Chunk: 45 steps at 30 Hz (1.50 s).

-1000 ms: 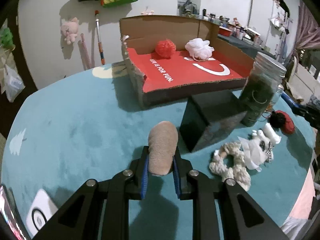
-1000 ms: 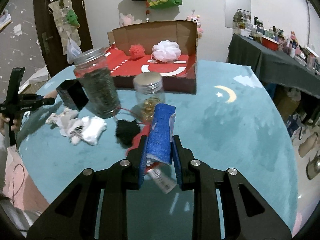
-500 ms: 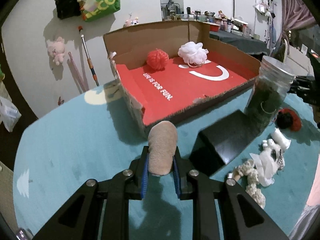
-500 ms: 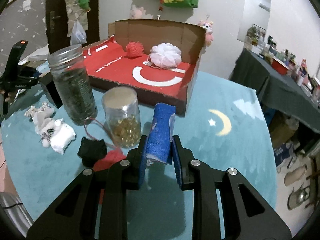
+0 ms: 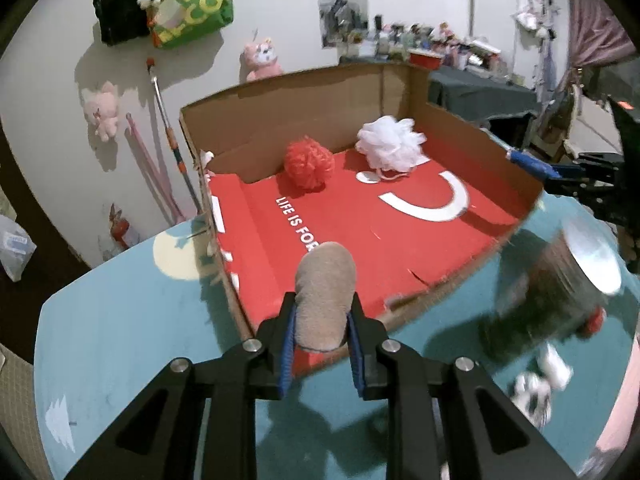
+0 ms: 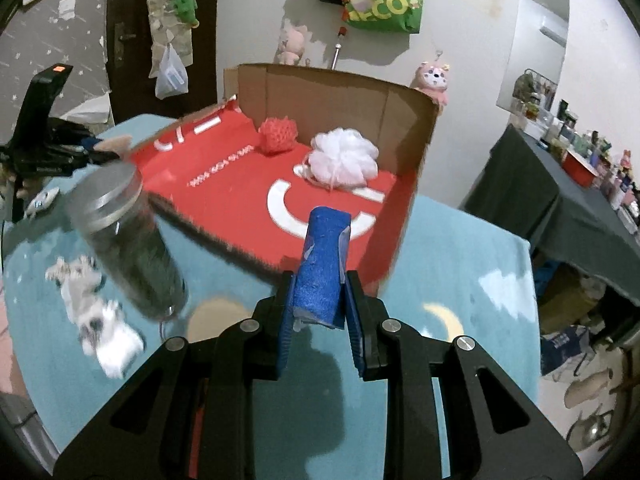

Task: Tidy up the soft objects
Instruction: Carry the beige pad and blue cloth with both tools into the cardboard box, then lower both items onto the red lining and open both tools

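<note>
My left gripper is shut on a tan soft pad, held at the near edge of the open cardboard box with a red floor. My right gripper is shut on a blue sponge, held just before the box's front wall. A red mesh puff and a white mesh puff lie at the back of the box; they also show in the right wrist view, the red puff and the white puff.
A glass jar with a metal lid stands on the teal rug left of the right gripper, blurred; it also shows in the left wrist view. A white plush toy lies beside it. A dark-clothed side table stands at right.
Both grippers have moved forward to the box with their loads still held. The box now fills more of each view.
</note>
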Each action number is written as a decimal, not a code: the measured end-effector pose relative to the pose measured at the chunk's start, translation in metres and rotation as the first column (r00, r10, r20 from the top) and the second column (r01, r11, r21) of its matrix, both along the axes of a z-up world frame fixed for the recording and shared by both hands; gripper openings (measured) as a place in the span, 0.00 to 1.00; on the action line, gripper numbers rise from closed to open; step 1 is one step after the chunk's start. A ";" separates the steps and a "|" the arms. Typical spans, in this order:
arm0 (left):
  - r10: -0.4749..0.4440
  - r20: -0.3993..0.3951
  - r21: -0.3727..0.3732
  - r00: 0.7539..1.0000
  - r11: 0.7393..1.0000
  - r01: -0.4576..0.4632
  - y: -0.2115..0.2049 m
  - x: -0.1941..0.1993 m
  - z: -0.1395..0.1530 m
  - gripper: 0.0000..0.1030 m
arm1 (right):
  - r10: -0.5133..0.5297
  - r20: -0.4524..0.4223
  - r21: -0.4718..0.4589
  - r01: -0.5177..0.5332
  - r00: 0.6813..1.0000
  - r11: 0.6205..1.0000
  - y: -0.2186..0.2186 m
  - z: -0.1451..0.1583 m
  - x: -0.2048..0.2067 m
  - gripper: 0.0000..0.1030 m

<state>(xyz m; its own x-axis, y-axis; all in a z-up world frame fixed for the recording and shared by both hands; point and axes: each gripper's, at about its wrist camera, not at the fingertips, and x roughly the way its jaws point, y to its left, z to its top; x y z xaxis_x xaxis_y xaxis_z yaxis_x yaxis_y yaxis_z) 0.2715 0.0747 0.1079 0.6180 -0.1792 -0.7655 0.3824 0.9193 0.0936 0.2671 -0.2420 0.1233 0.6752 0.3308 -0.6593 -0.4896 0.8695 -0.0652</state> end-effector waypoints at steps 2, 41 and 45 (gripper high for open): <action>0.025 -0.038 0.018 0.999 1.000 -0.024 -0.008 0.020 -0.003 0.24 | -0.014 -0.020 -0.005 0.014 1.000 1.000 0.007 0.004 0.019 0.22; 0.189 -0.177 0.242 0.966 0.960 -0.144 -0.054 0.149 -0.061 0.45 | -0.254 -0.308 -0.355 0.137 0.917 0.925 0.077 -0.060 0.206 0.23; 0.168 -0.164 0.231 0.972 0.965 -0.128 -0.054 0.145 -0.057 0.54 | -0.257 -0.304 -0.361 0.139 0.917 0.922 0.079 -0.062 0.202 0.23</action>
